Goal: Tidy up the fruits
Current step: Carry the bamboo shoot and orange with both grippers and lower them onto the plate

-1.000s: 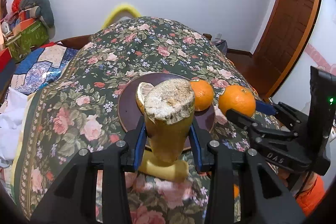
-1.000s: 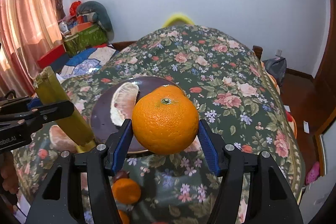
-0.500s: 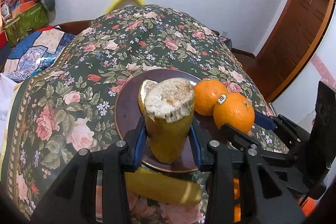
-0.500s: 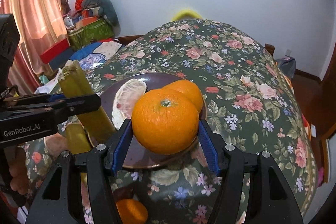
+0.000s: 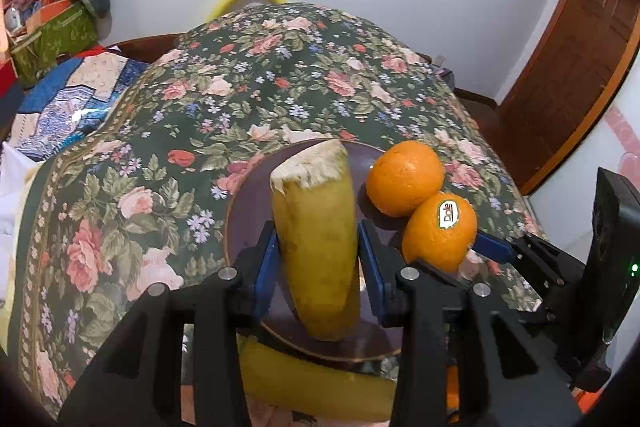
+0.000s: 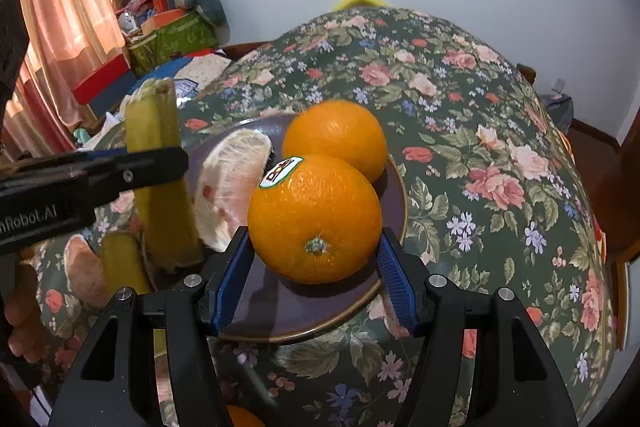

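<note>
My left gripper [image 5: 318, 267] is shut on a thick yellow-green pomelo peel wedge [image 5: 316, 239] whose lower end rests on the dark brown plate [image 5: 248, 195]. It also shows in the right wrist view [image 6: 160, 183]. My right gripper [image 6: 316, 279] is around a stickered orange [image 6: 316, 219] that sits on the plate [image 6: 396, 195]; the blue pads look slightly apart from it. A second orange [image 6: 338, 139] lies behind it, touching. A peeled pomelo segment [image 6: 232, 187] lies on the plate's left.
Another yellow peel piece [image 5: 316, 383] lies on the floral tablecloth [image 5: 280, 83] in front of the plate. A further orange [image 6: 240, 417] and a pomelo piece [image 6: 80, 271] lie off the plate. A bed with clutter [image 5: 48, 27] stands left, a wooden door [image 5: 580, 67] right.
Both grippers have come down and forward over the plate. The stickered orange now rests on the plate beside the other orange, and the right jaws have loosened. The peel wedge's end has reached the plate.
</note>
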